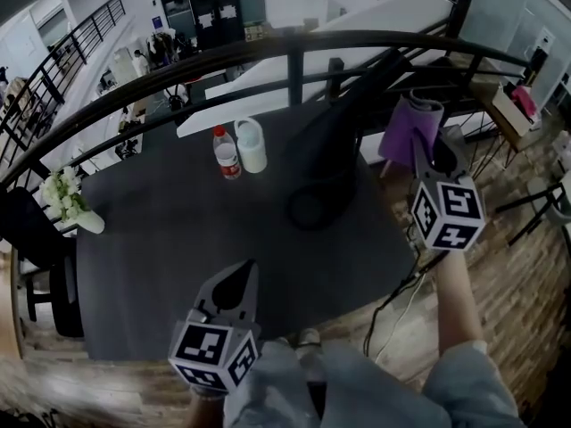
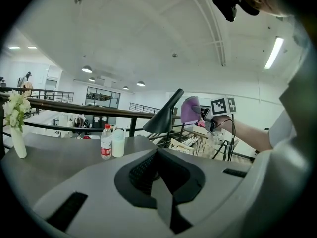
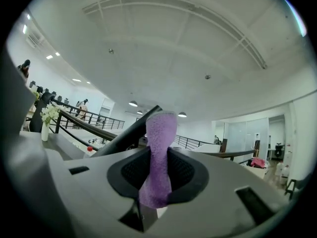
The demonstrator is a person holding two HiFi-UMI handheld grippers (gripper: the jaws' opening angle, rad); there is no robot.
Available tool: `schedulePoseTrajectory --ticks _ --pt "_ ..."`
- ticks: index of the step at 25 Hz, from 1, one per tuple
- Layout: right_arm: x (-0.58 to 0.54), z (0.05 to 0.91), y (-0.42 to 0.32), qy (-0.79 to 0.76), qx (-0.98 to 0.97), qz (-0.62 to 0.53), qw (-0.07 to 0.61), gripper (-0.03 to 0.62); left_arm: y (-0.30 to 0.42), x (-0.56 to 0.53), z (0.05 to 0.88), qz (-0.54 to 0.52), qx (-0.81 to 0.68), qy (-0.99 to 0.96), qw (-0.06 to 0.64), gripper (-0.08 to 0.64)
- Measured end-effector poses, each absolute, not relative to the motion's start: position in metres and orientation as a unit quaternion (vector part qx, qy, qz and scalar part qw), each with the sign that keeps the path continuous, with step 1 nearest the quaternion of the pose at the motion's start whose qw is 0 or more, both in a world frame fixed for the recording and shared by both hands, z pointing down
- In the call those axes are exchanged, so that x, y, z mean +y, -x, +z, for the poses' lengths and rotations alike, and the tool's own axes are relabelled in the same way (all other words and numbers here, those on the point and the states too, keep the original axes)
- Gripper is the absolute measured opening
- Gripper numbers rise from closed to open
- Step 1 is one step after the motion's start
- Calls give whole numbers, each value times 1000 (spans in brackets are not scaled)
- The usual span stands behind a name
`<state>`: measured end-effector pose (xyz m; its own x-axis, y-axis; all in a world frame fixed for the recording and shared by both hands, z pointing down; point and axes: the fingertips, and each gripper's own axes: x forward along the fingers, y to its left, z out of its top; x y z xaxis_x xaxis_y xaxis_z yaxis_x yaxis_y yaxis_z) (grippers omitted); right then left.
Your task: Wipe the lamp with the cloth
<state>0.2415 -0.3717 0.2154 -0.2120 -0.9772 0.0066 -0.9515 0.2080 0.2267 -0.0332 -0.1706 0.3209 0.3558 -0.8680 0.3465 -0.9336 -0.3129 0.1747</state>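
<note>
A black desk lamp (image 1: 335, 141) stands on the dark table (image 1: 178, 266), its ring base near the table's middle and its shade leaning up to the right. My right gripper (image 1: 426, 136) is raised to the right of the shade, shut on a purple cloth (image 1: 409, 130). In the right gripper view the cloth (image 3: 158, 152) hangs between the jaws, with the lamp's shade (image 3: 124, 135) just behind it. My left gripper (image 1: 239, 279) hovers low over the table's near edge, shut and empty. The left gripper view shows the lamp shade (image 2: 166, 115), the cloth (image 2: 189, 109) and the right gripper beside it.
A water bottle (image 1: 227, 154) and a white jug (image 1: 252, 145) stand left of the lamp. A vase of white flowers (image 1: 70, 205) sits at the table's left edge. A black railing (image 1: 294, 47) curves behind the table. A cable (image 1: 393, 301) hangs off the right side.
</note>
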Motion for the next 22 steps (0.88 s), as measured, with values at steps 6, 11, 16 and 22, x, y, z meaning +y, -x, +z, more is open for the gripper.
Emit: schedulePoseTrajectory --ticks 6,11,16,22 --pt "-395 191 -242 -640 -756 -112 76 86 47 -170 327 96 -557 -805 180 0" --pt "-405 176 -234 -644 -751 -124 72 86 58 -169 332 97 -557 -804 186 0" --pt "-405 177 -206 -627 -763 -135 80 87 67 -172 334 94 -556 -804 188 2" --pt "-398 191 -166 -598 -775 -166 120 87 73 -172 335 90 -555 -804 192 0"
